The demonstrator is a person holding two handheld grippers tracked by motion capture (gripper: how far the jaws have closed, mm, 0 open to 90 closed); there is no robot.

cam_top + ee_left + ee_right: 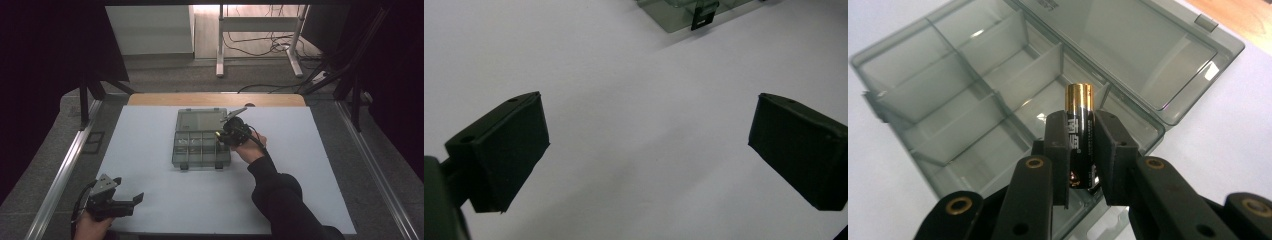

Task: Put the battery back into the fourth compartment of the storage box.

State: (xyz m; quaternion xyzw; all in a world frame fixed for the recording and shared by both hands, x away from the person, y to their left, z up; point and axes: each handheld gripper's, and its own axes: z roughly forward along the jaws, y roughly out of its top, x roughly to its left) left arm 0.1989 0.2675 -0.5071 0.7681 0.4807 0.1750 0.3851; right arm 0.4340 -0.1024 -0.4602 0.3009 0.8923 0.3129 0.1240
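Open box point(973, 100) mid-table; my right tongs point(1081, 135) hang over its right-hand compartments, clamped on a battery point(1079, 127). Grip looks narrow, so it could swivel, clip a divider point(1023, 75), land in the wrong cell. Left tongs point(646, 150) wide open, empty, near table edge.

Between your left gripper point(131, 201) and the organizer box point(201, 150) the counter point(150, 150) lies bare, an open lane. The raised dividers point(998, 95) and the flat-lying lid point(200, 120) crowd your right gripper point(1082, 145) hovering over the box's right compartments.
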